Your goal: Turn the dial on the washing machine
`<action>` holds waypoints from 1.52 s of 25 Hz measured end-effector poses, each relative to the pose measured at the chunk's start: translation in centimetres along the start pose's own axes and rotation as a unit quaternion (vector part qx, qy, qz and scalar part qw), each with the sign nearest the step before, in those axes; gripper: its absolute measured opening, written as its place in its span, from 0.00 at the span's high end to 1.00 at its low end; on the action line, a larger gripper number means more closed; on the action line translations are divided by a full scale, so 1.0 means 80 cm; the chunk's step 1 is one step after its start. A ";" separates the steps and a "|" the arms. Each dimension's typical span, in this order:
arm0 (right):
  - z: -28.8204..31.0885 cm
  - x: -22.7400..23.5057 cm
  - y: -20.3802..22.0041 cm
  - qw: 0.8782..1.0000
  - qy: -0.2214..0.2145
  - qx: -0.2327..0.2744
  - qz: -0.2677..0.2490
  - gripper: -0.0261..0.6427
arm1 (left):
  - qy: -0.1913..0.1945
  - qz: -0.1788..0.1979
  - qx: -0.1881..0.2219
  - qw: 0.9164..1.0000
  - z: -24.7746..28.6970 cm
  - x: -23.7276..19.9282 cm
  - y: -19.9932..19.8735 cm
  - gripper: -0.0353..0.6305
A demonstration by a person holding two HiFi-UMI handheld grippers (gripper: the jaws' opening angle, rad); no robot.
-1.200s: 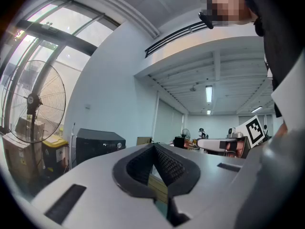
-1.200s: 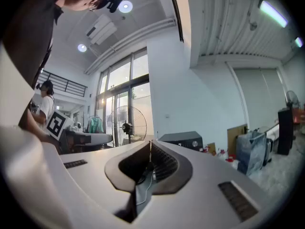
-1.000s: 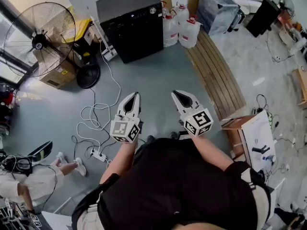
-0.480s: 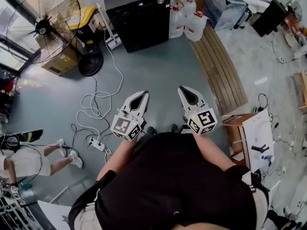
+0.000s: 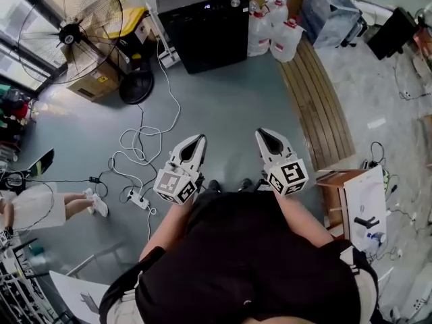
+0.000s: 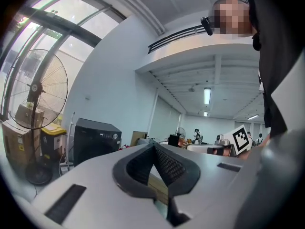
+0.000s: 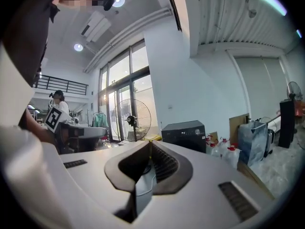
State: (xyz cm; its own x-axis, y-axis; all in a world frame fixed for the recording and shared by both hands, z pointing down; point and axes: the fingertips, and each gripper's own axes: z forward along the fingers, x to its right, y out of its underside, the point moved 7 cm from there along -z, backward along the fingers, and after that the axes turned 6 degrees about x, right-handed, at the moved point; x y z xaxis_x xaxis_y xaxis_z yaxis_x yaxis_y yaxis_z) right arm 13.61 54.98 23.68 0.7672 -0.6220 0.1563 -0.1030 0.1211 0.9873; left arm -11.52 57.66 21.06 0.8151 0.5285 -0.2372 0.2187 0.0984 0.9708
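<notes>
Facing washing machine (image 5: 202,25) dial (image 5: 235,3), well apart: left gripper (image 5: 200,139), right gripper (image 5: 260,133), jaws together.

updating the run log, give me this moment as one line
stage: before contact | left gripper: shut, empty | right gripper: shut, empty | washing machine: ahead, far from both | dial: untouched

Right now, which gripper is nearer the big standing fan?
Left. In the head view the left gripper is below and right of the fan. The right gripper is farther right again, nearer the wooden bench.
</notes>
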 end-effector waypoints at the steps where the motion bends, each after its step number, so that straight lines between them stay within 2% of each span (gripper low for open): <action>1: 0.000 0.007 -0.002 1.000 0.003 0.001 -0.005 0.92 | -0.008 -0.002 0.005 1.000 -0.002 0.002 -0.004 0.92; 5: 0.005 0.042 -0.017 1.000 0.007 0.014 -0.015 0.92 | -0.037 0.005 0.005 0.999 0.000 0.004 -0.008 0.93; 11: 0.027 0.054 -0.011 1.000 -0.004 -0.002 -0.013 0.92 | -0.063 0.008 -0.006 0.998 0.005 -0.020 0.000 0.93; 20: 0.100 0.097 -0.012 0.999 0.002 -0.022 -0.036 0.92 | -0.098 0.011 0.006 0.995 0.068 -0.096 0.008 0.93; 31: 0.262 0.153 -0.054 0.996 0.043 -0.039 -0.075 0.92 | -0.068 -0.013 0.039 0.997 0.184 -0.256 -0.030 0.92; 38: 0.328 0.178 -0.060 0.992 0.070 -0.049 -0.093 0.92 | -0.044 -0.040 0.027 0.998 0.229 -0.341 -0.017 0.92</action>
State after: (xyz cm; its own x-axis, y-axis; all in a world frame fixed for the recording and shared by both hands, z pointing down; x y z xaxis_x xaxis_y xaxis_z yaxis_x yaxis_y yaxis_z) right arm 8.45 25.25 21.90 0.8489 -0.5271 -0.0401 0.1050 0.0937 0.9901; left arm -24.25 27.66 25.57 0.8370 0.4448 -0.3188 0.3122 0.0904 0.9457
